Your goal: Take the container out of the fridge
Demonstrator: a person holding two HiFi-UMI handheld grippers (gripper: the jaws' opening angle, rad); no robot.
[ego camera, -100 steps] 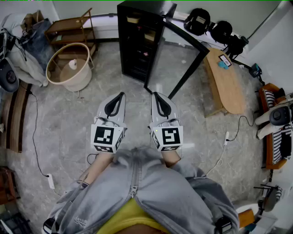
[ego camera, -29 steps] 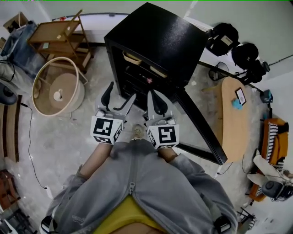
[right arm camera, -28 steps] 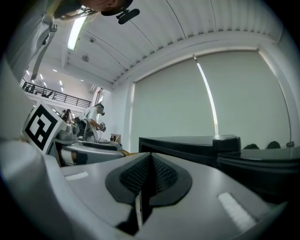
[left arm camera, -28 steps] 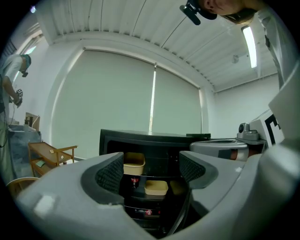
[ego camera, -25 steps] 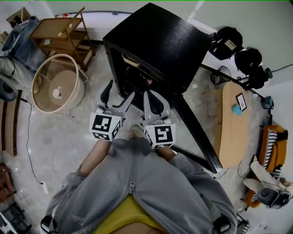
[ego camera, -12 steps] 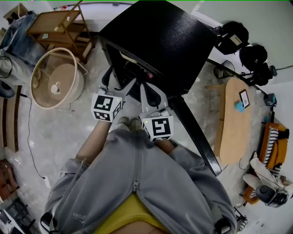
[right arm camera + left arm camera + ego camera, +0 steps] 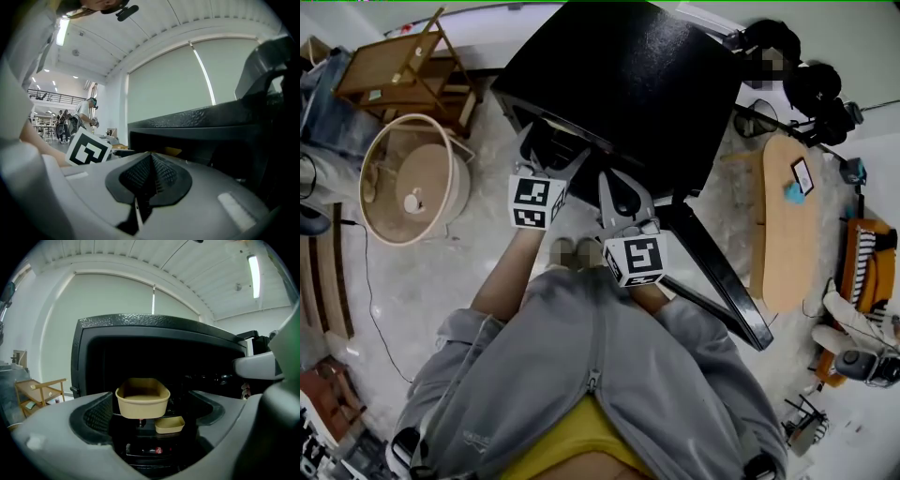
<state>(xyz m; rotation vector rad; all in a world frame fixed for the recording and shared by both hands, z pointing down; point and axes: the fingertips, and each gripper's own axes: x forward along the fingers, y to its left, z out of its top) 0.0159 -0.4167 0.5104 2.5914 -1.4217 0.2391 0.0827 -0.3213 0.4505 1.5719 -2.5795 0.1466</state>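
Sitting on an upper shelf inside the fridge (image 7: 619, 84): the tan container (image 7: 143, 397), not taken out yet and untouched. The door (image 7: 717, 272) is already swung open, so access is done; the grab and the pull-out are both left.

In the left gripper view the container is dead ahead, lined up with the gap of the left gripper (image 7: 551, 152). It's beyond the tips as far as I can judge, not between the pads. Those jaws are spread wide and opening, with nothing pressed between them. A smaller tan tray (image 7: 169, 424) sits lower and to the right of the container, one shelf down.

The right gripper (image 7: 143, 187) has its jaws closed together and is empty. It's just beside the left one at the fridge mouth, under the top edge.
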